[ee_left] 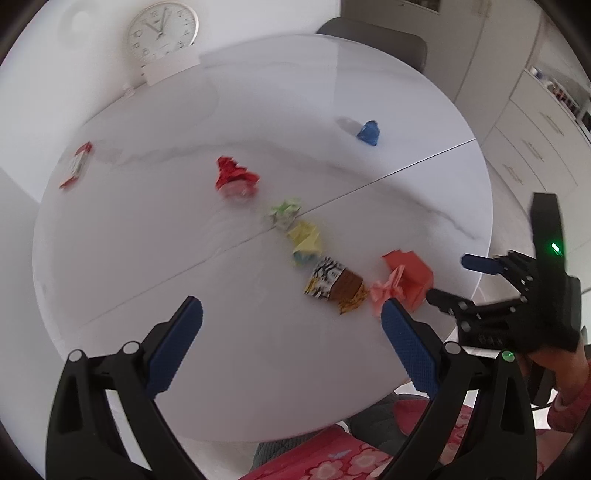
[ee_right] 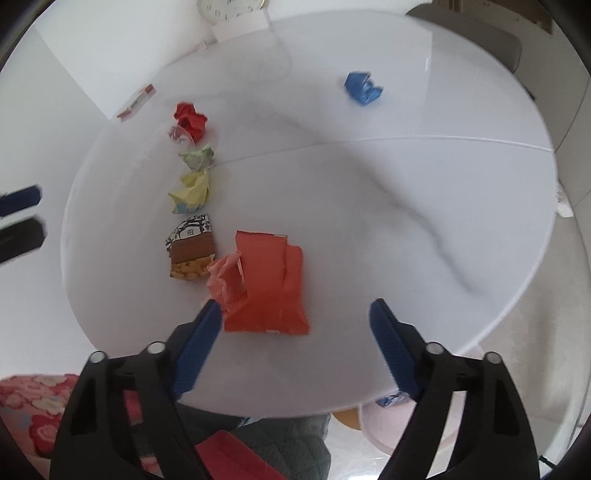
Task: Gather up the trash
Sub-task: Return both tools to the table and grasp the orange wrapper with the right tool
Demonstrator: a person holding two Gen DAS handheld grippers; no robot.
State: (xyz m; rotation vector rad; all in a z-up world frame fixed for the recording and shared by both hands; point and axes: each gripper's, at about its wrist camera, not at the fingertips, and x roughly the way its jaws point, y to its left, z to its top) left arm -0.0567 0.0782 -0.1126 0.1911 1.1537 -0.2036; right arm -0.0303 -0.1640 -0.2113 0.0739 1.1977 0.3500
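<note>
Several pieces of trash lie on a round white table (ee_right: 369, 221). An orange packet (ee_right: 271, 284) with a pink crumpled paper (ee_right: 223, 278) beside it lies just ahead of my open, empty right gripper (ee_right: 295, 314). To its left lie a brown patterned wrapper (ee_right: 190, 249), a yellow paper (ee_right: 192, 192), a green paper (ee_right: 199, 157), a red wad (ee_right: 190, 120) and, far off, a blue wad (ee_right: 362, 86). My left gripper (ee_left: 291, 310) is open and empty above the near table, left of the brown wrapper (ee_left: 336, 286) and orange packet (ee_left: 406, 277). The right gripper (ee_left: 448, 278) shows at the table's right edge.
A small red and white box (ee_left: 75, 166) lies at the table's far left edge. A clock (ee_left: 162, 27) stands at the back. A pink bin (ee_right: 384, 421) with a wrapper in it sits below the table's near edge. A chair (ee_left: 373, 37) stands behind the table.
</note>
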